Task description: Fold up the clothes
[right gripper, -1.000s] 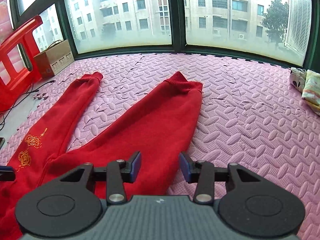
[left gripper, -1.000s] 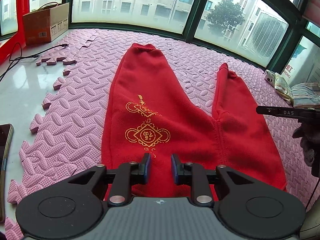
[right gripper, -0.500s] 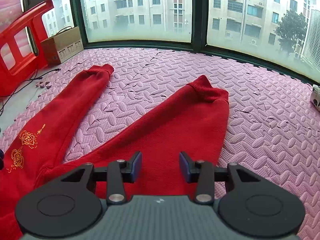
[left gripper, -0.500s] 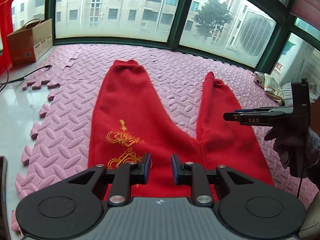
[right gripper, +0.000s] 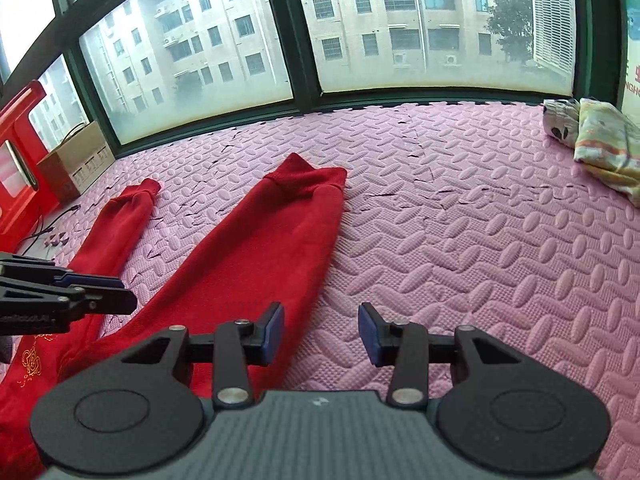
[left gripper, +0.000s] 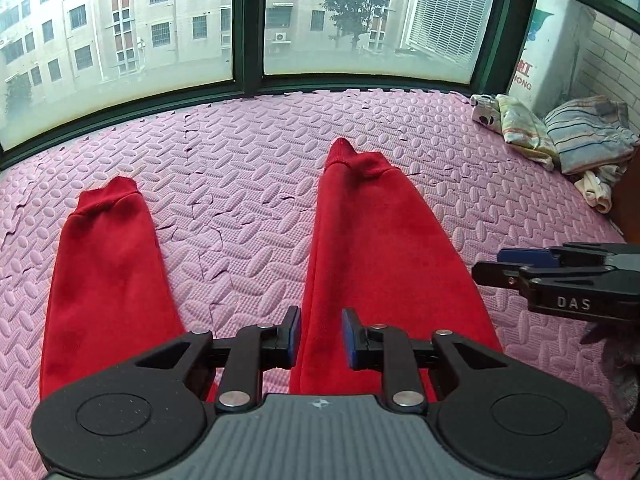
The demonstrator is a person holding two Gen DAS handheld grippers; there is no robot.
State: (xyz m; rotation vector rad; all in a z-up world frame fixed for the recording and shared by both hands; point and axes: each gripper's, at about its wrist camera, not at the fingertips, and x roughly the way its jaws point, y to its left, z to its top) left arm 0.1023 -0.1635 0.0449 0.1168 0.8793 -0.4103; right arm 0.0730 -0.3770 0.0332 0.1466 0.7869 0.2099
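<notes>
Both grippers have swung rightward since a second ago: the left gripper [left gripper: 318, 338], once over the gold print, now hangs above the trousers' [left gripper: 380, 264] right leg, jaws a little apart and empty. Beside it the right gripper [right gripper: 321, 330] hovers over bare mat [right gripper: 460, 248] just off that leg's edge, jaws wider apart, holding nothing. Trousers lie flat, legs splayed toward the window [right gripper: 420, 28]. Far right sits a clothes pile [left gripper: 560, 132].
</notes>
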